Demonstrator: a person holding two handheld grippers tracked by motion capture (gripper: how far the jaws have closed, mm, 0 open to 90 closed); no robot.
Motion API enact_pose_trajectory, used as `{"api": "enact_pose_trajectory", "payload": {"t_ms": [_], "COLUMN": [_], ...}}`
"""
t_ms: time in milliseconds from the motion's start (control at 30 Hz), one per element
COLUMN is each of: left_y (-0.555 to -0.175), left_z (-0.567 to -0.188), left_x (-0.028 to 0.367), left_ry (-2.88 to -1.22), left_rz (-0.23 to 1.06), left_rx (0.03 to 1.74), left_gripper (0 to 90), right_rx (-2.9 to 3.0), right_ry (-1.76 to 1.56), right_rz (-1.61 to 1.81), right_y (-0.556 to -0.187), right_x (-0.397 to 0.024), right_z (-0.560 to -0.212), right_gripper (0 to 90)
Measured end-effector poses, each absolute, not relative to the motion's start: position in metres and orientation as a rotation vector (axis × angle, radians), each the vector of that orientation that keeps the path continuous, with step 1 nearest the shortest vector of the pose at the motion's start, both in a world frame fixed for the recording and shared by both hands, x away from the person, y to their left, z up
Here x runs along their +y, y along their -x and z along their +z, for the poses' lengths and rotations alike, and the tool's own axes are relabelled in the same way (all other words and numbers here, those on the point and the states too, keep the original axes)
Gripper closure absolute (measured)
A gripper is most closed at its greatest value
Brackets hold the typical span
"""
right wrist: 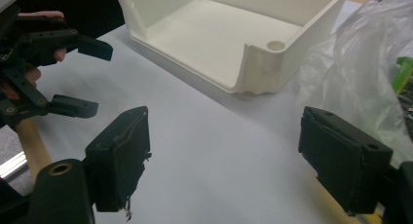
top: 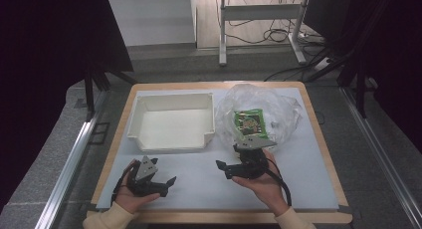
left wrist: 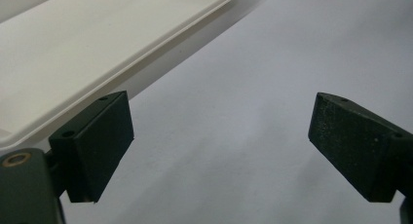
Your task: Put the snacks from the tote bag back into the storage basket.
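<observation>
White bin (top: 171, 122) sits on the table (top: 298, 189) (open front toward the person), with the clear plastic bag (top: 259, 107) just right of it holding a green packet (top: 249, 122). Nearer the person, both grippers, left gripper (top: 171, 181) and right gripper (top: 224, 167), hold their 2 jaws apart with nothing between.

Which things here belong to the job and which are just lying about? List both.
In the job:
- clear plastic bag nearest the right gripper, jaws open
- green packet inside that bag
- white bin beside the bag
- left gripper, open, jaws bare

Lying about:
- metal stand legs on the floor behind the table
- cables on the floor
</observation>
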State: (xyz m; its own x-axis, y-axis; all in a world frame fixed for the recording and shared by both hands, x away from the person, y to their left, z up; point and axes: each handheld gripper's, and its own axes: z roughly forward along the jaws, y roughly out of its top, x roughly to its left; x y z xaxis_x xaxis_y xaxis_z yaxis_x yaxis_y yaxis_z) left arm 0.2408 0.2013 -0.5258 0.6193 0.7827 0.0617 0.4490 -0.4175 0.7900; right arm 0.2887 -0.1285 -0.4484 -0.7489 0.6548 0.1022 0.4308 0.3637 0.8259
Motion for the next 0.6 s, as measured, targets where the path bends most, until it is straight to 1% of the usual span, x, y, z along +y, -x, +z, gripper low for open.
{"api": "enact_pose_trajectory", "payload": {"t_ms": [133, 367, 600], "left_y": [-0.241, -0.24, -0.241], "left_z": [-0.526, -0.525, -0.526], "left_x": [0.2, 0.201, 0.201], "left_ry": [-2.074, -2.072, -2.077], "left_rz": [0.554, 0.552, 0.545], "left_rx": [0.964, 0.958, 0.952], "left_gripper": [9.3, 9.4, 9.4], "right_rx": [2.372, 2.334, 2.296], "right_ry": [-0.964, -0.957, -0.954], "right_rz": [1.335, 1.349, 1.312], "right_y": [-0.291, -0.298, -0.301], "right_x": [-0.131, -0.131, -0.137], "right_z": [-0.442, -0.429, -0.424], "right_gripper": [23.6, 24.1, 24.6]}}
